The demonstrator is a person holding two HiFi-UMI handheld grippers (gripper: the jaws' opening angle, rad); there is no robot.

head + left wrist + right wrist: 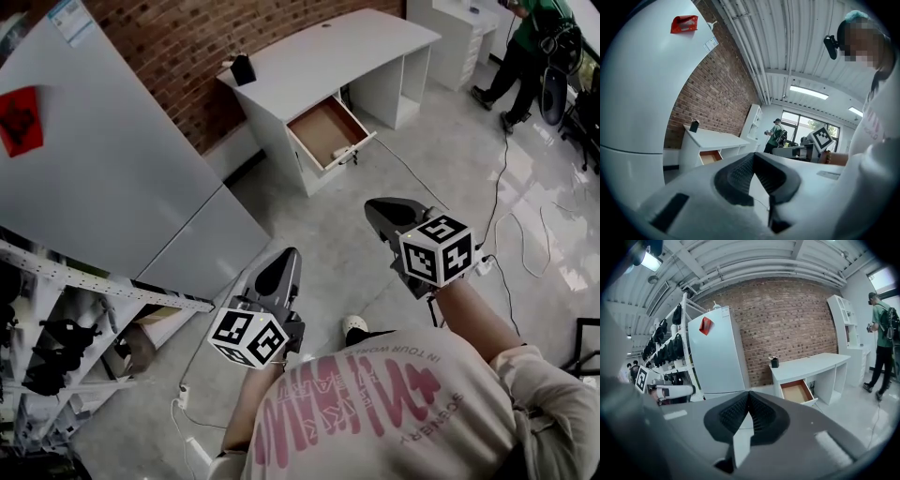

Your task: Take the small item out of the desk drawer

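The white desk stands far ahead by the brick wall, its brown-floored drawer pulled open. A small pale item lies at the drawer's front corner. Both grippers hang over the floor, well short of the desk. My left gripper is shut with nothing in it, and my right gripper is shut and empty too. In the left gripper view the jaws of the left gripper meet, with the drawer small in the distance. The right gripper points toward the open drawer.
A tall white fridge stands at the left, with a metal shelf rack beside it. A black holder sits on the desk's back corner. Cables trail over the floor at the right. A person stands at the far right.
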